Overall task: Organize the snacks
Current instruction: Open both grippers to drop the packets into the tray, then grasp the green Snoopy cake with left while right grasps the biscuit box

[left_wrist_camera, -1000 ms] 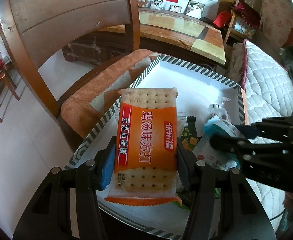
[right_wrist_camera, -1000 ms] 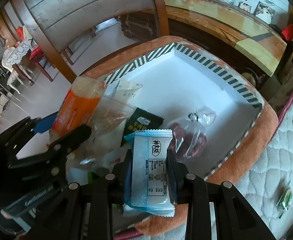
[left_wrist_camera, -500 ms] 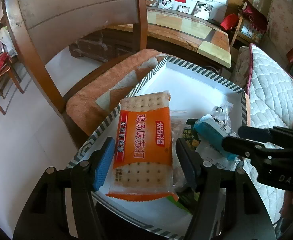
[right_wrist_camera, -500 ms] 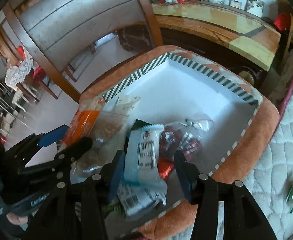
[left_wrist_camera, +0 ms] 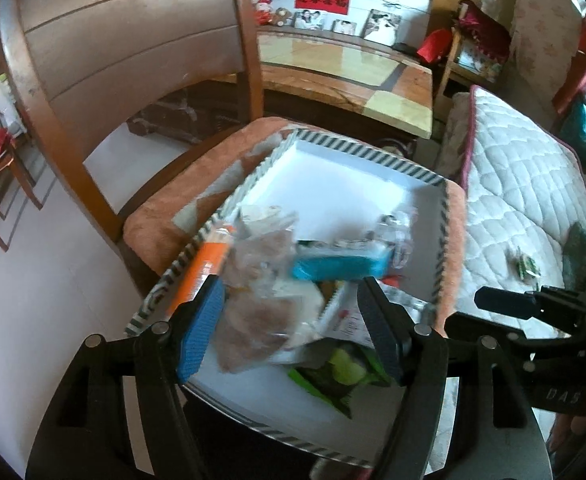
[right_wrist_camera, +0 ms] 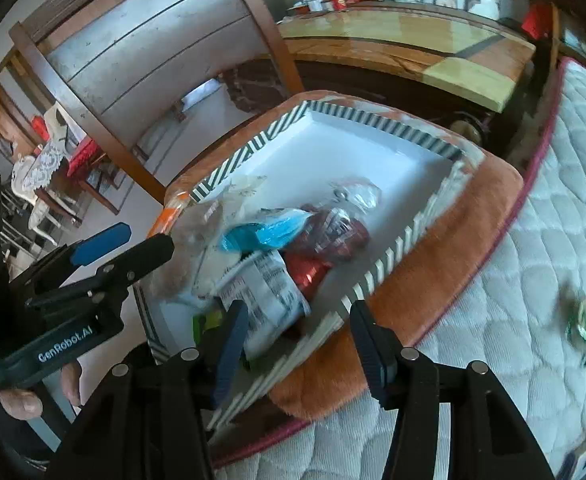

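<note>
In the left wrist view, the left gripper [left_wrist_camera: 293, 320] fills the lower middle of the frame, its jaws opening and nothing pinched between them; the blue pads [left_wrist_camera: 201, 332] stand apart with loose snacks showing in the gap. Just above and between the fingers lies a clear bag of brownish snacks [left_wrist_camera: 253, 292], blurred. To its upper left the orange cracker pack [left_wrist_camera: 201, 268] leans against the rim of the striped tray [left_wrist_camera: 357, 152], beside the left finger but apart from it. A blue packet [left_wrist_camera: 337, 266] lies across the tray just above the right finger, and a green packet [left_wrist_camera: 341, 372] sits low in the frame, near the right finger's tip. The tray rests on an orange cushion [left_wrist_camera: 161, 220] on a wooden chair [left_wrist_camera: 105, 52]. At the right edge the right gripper [left_wrist_camera: 505, 304] pokes in over a white quilt [left_wrist_camera: 513, 200], where a small green sweet [left_wrist_camera: 527, 266] lies alone.

In the right wrist view, the right gripper [right_wrist_camera: 297, 344] sits at the bottom centre, jaws parted and empty, above the tray's near striped rim [right_wrist_camera: 389, 260] and the cushion's edge. A white printed packet [right_wrist_camera: 265, 292] lies just above the left finger, the blue packet [right_wrist_camera: 261, 234] beyond it, and a red-filled clear bag [right_wrist_camera: 333, 232] to the right. The left gripper [right_wrist_camera: 121, 248] enters from the left edge, held by a hand [right_wrist_camera: 21, 400]. The green sweet [right_wrist_camera: 583, 320] lies on the quilt at far right, well apart from the fingers.
</note>
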### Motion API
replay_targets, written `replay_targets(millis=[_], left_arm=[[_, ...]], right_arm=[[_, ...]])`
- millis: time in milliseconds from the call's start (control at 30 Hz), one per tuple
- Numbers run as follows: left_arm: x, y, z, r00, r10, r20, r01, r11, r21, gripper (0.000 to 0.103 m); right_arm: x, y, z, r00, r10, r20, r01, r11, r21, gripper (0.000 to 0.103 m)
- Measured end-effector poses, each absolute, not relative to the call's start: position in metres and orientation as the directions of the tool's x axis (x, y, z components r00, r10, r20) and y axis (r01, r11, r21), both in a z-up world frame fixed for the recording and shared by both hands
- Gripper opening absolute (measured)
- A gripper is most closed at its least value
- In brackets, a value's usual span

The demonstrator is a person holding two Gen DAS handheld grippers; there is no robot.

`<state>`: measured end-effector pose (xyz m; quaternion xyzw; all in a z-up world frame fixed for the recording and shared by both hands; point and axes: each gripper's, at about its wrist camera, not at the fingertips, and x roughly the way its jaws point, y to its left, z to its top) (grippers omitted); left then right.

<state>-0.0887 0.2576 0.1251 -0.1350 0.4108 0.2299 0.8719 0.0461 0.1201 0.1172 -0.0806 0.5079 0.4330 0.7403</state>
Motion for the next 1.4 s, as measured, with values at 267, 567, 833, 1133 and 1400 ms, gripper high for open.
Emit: replay_targets(millis=[267, 567, 833, 1133, 1400], left_arm=[[-0.070, 0.218, 0.127, 0.575, 0.231, -0.785, -0.426, 0.903, -0.046, 0.070], [-0.027, 0.154, 0.115, 0.561, 0.061, -0.825, -0.243, 0.965, -0.094, 0.074], [0.038, 0.096, 0.093, 0.483, -0.116, -0.868, -0.106, 0.976, -0.189, 0.074], [0.124, 0.058, 0.066, 0.399, -0.278, -0.874, -0.067, 0.942, -0.330, 0.074], [0.186, 0.029, 0.042, 0.360, -0.274, -0.892, -0.028, 0.952, -0.304, 0.074]], right_arm=[[0.044, 0.062, 0.109, 0.145, 0.536, -0.832, -0.664, 0.676, 0.320, 0.053], [0.055, -0.039, 0.072, 0.186, 0.464, -0.866, -0.502, 0.803, 0.322, 0.053], [0.068, -0.158, 0.058, 0.258, 0.377, -0.890, -0.299, 0.907, 0.298, 0.061], [0.084, -0.229, 0.068, 0.324, 0.339, -0.883, -0.181, 0.938, 0.294, 0.067], [0.089, -0.248, 0.056, 0.313, 0.324, -0.893, -0.142, 0.945, 0.293, 0.072]])
